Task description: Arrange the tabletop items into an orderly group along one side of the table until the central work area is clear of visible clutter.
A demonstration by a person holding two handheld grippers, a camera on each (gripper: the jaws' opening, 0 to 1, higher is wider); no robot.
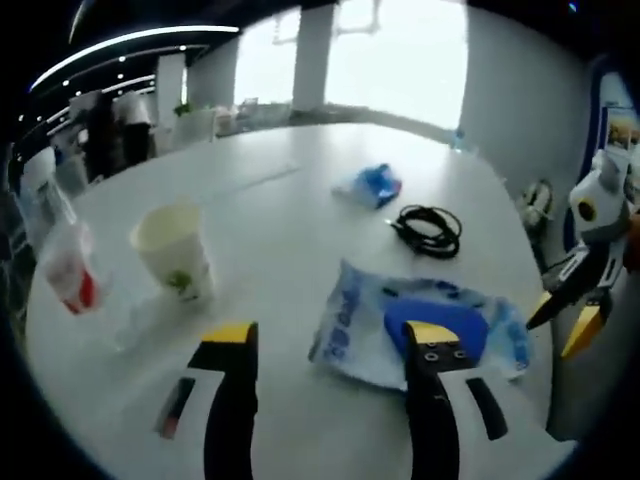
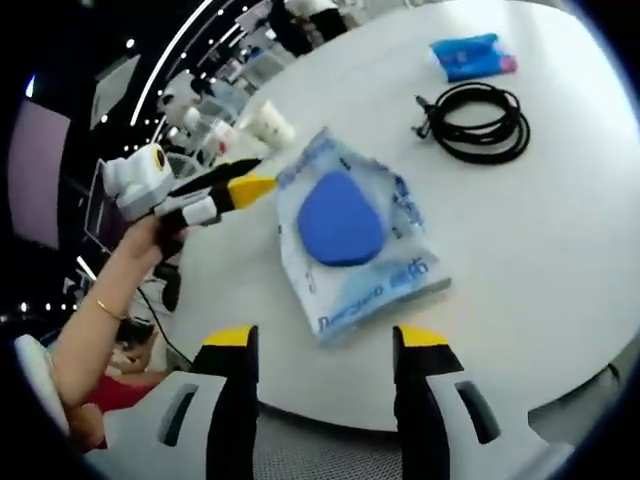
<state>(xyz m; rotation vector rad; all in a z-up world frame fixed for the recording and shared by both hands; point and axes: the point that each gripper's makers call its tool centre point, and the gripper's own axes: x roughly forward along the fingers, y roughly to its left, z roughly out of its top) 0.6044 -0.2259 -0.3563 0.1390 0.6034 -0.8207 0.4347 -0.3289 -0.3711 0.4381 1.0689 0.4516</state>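
Notably, both hand-held grippers (image 1: 330, 335) (image 2: 322, 338) gape wide; left view adds a paper cup (image 1: 175, 250).

Packet (image 1: 420, 325): on the table (image 1: 280, 220), just ahead of the left gripper (image 1: 332, 338), nearer its right jaw.
Cup (image 1: 175, 250): ahead of the left jaw, a little to its left.
Bottle (image 1: 62, 255): left of the cup, near the table edge.
Cable (image 1: 430, 230): beyond the packet, ahead of the right jaw.
Pouch (image 1: 372, 185): beyond the cable, slightly left of it.
Right gripper (image 2: 322, 340): packet (image 2: 350, 235) just ahead, between its jaws; cable (image 2: 478, 122) farther ahead, to the right.
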